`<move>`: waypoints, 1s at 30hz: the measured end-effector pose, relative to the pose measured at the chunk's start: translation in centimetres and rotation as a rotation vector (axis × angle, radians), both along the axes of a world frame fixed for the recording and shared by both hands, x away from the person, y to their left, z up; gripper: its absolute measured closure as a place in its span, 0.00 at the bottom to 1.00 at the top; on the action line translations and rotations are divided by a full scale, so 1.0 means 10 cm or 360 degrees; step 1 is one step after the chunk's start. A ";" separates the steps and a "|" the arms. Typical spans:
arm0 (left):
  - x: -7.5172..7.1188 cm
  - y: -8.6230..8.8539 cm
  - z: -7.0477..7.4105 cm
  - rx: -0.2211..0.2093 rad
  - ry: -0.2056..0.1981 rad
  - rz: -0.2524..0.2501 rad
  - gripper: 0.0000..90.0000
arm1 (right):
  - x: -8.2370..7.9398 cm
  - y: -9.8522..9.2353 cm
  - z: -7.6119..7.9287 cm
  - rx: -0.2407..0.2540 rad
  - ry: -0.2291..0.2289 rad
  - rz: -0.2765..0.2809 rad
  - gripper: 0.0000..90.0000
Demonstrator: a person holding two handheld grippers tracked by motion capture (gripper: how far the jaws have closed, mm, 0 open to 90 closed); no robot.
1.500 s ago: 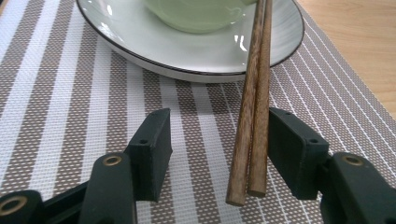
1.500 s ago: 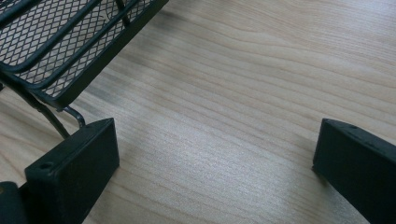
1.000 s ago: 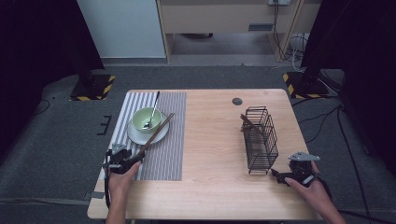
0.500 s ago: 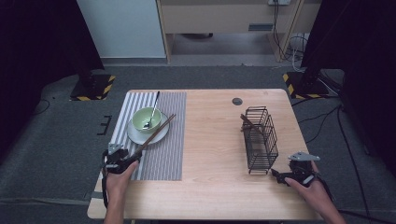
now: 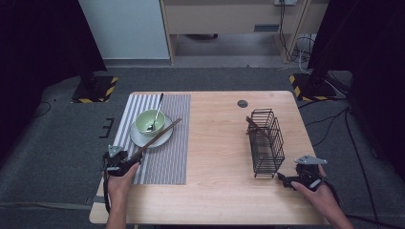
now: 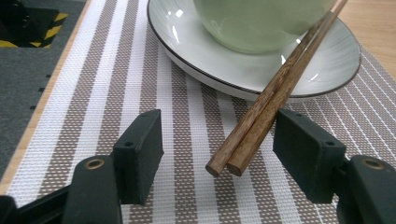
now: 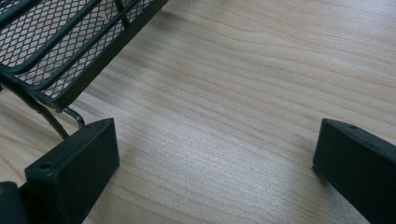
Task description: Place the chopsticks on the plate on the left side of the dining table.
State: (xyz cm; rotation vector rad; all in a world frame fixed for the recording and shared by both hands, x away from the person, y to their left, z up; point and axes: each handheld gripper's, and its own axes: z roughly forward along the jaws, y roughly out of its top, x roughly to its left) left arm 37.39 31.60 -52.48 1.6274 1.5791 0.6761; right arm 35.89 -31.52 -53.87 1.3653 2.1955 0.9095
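With the chopsticks [image 6: 275, 88] lying propped on the plate [image 6: 322, 60] rim, the gaping left tongs [image 6: 229, 149] are straddling their near ends, seemingly untouched, needing centering before squeezing, while the right tongs [image 7: 215, 154] are idling wide apart.

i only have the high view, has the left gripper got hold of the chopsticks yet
observer: No. In the left gripper view the chopsticks lie between the left gripper's open fingers, not clamped.
operator: are they centred in there
observer: No. Their ends sit much nearer the finger on that view's right. I can't tell whether they touch it.
operator: are they flat on the mat
observer: No. They lean on the plate rim.
operator: and the right gripper
observer: The right gripper is open over bare table, with a corner of the basket beside one finger.
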 end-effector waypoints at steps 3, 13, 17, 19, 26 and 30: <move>-0.02 0.02 0.01 0.0007 -0.0009 0.0015 0.36 | 0.00 0.00 0.00 0.0000 -0.0001 -0.0004 0.00; -0.12 0.04 0.02 0.0046 0.0017 0.0023 0.36 | 0.01 0.00 0.00 -0.0001 -0.0004 0.0004 0.00; -0.08 0.03 0.01 0.0074 0.0027 0.0039 0.37 | 0.01 0.00 0.00 -0.0001 -0.0001 0.0012 0.00; -0.06 0.03 0.01 0.0096 0.0023 0.0042 0.38 | 0.00 0.00 0.00 0.0001 0.0000 0.0015 0.00; -0.05 0.02 0.00 0.0119 0.0032 0.0060 0.39 | -0.01 -0.01 0.00 0.0001 -0.0002 0.0018 0.00; -0.05 0.04 0.01 0.0111 0.0036 0.0064 0.39 | -0.01 -0.01 0.00 0.0002 -0.0001 0.0018 0.00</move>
